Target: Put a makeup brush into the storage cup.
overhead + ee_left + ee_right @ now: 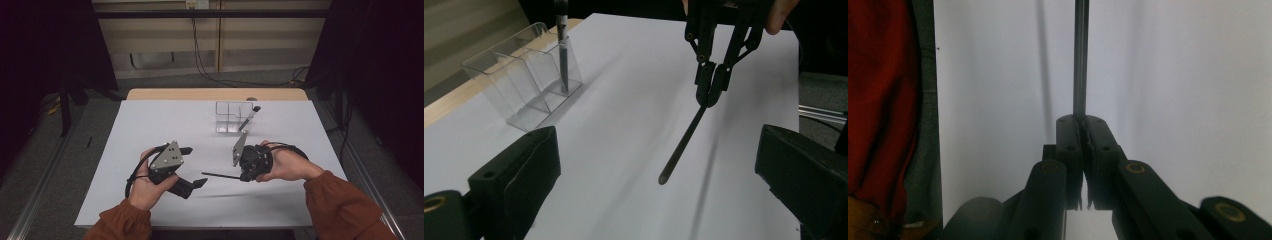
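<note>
The right gripper (239, 176) is clamped on one end of a thin dark pen (220, 175), its jaws pressed together around the shaft; in the right gripper view the pen (1080, 60) runs straight out from between the closed jaws over the white table top (1173, 75). In the high view the pen sticks out level from that gripper toward the left gripper (192, 167), its free tip ending just short of the left gripper's nearer jaw. The left gripper's jaws stand wide apart with nothing between them; in the left gripper view they frame the right gripper (710, 97), which hangs ahead with the pen (681, 147) slanting down from it, tip off the table. Beyond the right gripper, toward the far edge of the table (150, 130), stands a clear plastic compartment holder (231, 118) with a second dark pen (249, 118) leaning in its right-hand compartment; from the left gripper the holder (519, 85) lies ahead and to the left, that pen (562, 55) upright in its nearest-right cell
</note>
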A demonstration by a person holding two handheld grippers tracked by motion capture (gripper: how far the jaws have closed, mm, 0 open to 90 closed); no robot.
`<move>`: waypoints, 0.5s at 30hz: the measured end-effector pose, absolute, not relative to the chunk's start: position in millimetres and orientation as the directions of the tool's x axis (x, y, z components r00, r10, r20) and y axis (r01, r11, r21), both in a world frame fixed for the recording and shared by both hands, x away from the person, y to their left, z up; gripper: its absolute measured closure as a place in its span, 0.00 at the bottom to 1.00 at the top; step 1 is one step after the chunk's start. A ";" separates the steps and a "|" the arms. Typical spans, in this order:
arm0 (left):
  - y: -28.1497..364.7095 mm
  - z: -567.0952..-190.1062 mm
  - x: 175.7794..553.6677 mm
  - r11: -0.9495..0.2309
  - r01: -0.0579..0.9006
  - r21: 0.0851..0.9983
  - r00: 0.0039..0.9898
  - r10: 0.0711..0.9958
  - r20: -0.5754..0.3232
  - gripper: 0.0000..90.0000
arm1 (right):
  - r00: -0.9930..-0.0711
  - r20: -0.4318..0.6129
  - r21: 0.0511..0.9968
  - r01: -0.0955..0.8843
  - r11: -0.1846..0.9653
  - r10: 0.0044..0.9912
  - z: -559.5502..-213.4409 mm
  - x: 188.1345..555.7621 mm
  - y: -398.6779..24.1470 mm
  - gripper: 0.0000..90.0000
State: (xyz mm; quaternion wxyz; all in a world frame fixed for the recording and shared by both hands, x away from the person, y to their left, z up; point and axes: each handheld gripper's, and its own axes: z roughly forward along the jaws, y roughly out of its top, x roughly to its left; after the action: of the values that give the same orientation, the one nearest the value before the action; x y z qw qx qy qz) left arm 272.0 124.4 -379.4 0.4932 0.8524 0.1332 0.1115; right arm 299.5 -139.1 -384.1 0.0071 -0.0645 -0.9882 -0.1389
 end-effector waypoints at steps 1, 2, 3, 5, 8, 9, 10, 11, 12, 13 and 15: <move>123.3 -379.6 272.7 -0.480 0.126 0.868 0.940 0.336 0.050 0.05 | -0.992 0.034 0.271 0.130 0.954 0.125 -384.1 299.4 -138.8 0.96; 123.0 -379.5 274.1 -0.497 0.118 0.860 0.944 0.325 0.059 0.05 | -0.992 0.034 0.270 0.126 0.955 0.122 -384.2 299.5 -138.6 0.96; 122.4 -380.0 274.1 -0.499 0.124 0.858 0.945 0.322 0.050 0.05 | -0.992 0.033 0.267 0.124 0.956 0.120 -384.2 299.4 -138.5 0.96; 122.4 -381.4 275.7 -0.515 0.131 0.847 0.950 0.308 0.041 0.05 | -0.993 0.036 0.266 0.118 0.957 0.113 -384.5 298.8 -138.6 0.96; 122.1 -382.7 278.2 -0.536 0.136 0.833 0.955 0.296 0.034 0.04 | -0.993 0.039 0.259 0.116 0.959 0.110 -384.7 297.7 -139.0 0.96; 121.9 -382.9 278.9 -0.540 0.139 0.830 0.955 0.294 0.032 0.04 | -0.994 0.039 0.256 0.113 0.960 0.106 -384.8 298.1 -139.0 0.96; 120.9 -383.5 279.8 -0.543 0.149 0.826 0.954 0.298 0.024 0.04 | -0.993 0.039 0.256 0.115 0.960 0.109 -384.9 298.1 -139.0 0.96; 119.4 -384.1 280.7 -0.554 0.162 0.817 0.955 0.298 0.012 0.04 | -0.993 0.040 0.256 0.114 0.960 0.107 -384.9 298.3 -138.9 0.96; 117.9 -384.9 281.2 -0.574 0.165 0.802 0.957 0.289 0.009 0.04 | -0.993 0.039 0.253 0.115 0.961 0.109 -384.7 298.3 -138.8 0.96; 116.2 -386.1 281.3 -0.593 0.169 0.787 0.959 0.284 0.008 0.03 | -0.993 0.041 0.249 0.116 0.961 0.110 -384.7 298.0 -138.5 0.96; 113.9 -387.8 282.7 -0.628 0.173 0.758 0.962 0.273 0.007 0.03 | -0.994 0.039 0.241 0.109 0.964 0.103 -384.6 297.1 -137.6 0.96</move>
State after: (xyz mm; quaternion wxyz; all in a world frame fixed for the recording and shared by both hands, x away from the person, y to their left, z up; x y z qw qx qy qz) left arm 282.7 113.9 -387.8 0.4129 0.9002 0.1240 0.0608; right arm 297.1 -137.6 -384.6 0.0131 -0.0534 -0.9909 -0.1225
